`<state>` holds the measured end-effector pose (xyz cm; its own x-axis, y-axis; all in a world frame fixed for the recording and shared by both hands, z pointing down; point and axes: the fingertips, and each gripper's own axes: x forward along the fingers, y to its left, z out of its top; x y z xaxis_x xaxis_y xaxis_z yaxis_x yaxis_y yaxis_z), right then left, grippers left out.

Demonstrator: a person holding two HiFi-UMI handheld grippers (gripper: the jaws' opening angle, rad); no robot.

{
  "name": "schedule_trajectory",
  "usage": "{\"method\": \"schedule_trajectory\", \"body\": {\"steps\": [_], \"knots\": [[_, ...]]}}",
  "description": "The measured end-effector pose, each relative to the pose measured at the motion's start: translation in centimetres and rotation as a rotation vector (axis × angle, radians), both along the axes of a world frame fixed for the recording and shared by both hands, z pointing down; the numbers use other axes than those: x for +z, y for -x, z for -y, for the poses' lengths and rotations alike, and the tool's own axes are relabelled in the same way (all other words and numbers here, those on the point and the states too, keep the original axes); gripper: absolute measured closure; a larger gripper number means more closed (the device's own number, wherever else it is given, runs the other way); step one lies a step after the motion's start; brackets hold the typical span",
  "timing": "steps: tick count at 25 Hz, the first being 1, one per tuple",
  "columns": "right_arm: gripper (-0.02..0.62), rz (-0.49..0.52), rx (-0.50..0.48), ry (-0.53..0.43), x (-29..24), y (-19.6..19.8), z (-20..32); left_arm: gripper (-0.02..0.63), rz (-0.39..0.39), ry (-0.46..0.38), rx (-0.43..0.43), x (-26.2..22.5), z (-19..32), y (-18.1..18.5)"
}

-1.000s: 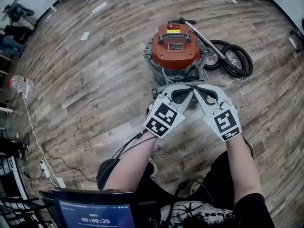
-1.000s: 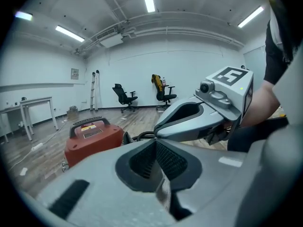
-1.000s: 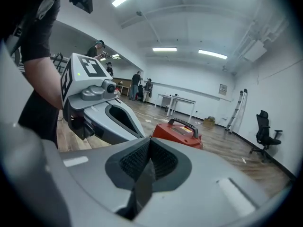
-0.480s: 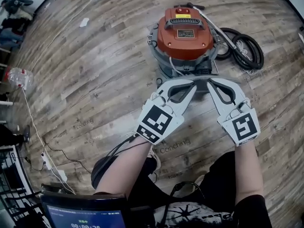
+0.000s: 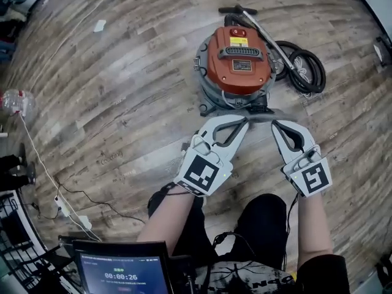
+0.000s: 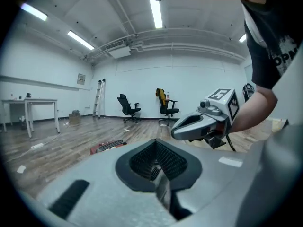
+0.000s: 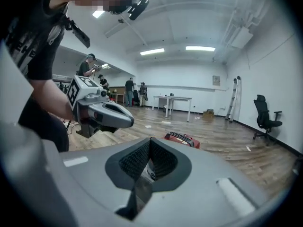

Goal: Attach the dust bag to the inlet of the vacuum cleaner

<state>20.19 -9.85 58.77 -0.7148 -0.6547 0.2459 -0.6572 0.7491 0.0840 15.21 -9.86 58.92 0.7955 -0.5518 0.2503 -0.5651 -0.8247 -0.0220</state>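
Two tongs: I hold my left tongs (image 5: 244,122) and my right tongs (image 5: 275,125) out over the wooden floor (image 5: 122,103). Their tips angle toward each other in a V, near but apart.
Left tongs: pressed together in the left gripper view. Only a thin seam shows, and I cannot tell whether anything thin is caught in it.
Right tongs: likewise pressed together in the right gripper view, with nothing I can make out between them.
Marker cubes: one (image 5: 201,173) on my left tongs and one (image 5: 309,177) on my right, both facing up at the head camera.
Vacuum cleaner: the canister with the orange top (image 5: 237,60) stands on the floor just beyond my tips, its lid on and a dark handle across it.
Hose: a black coil (image 5: 303,72) lies on the floor just beside the cleaner's right flank, and a wand (image 5: 260,32) slants past behind it.
Dust bag: I cannot tell from any view where it is.
Near me: a screen (image 5: 122,273) at the bottom edge shows a running timer.
Floor, left: a clear bottle (image 5: 13,101) lies well apart from the cleaner, with a white cable (image 5: 37,158) trailing from it.
Far wall: two office chairs (image 6: 129,109) and a ladder (image 6: 99,97) stand at the back in the left gripper view.
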Motion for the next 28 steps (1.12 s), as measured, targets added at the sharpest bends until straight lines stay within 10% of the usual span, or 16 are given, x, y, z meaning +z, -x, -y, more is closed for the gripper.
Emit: {"method": "schedule_trajectory", "body": {"steps": [14,28], "knots": [[0.589,-0.022,-0.159,0.118,-33.6,10.1,-6.1,0.604,-0.226,0.193,-0.043,-32.6,-5.8,11.5],[0.589,0.101,-0.196,-0.014,-47.7,20.2,-4.5,0.604,-0.239,0.001,-0.074,-46.7,-6.1,22.9]]}}
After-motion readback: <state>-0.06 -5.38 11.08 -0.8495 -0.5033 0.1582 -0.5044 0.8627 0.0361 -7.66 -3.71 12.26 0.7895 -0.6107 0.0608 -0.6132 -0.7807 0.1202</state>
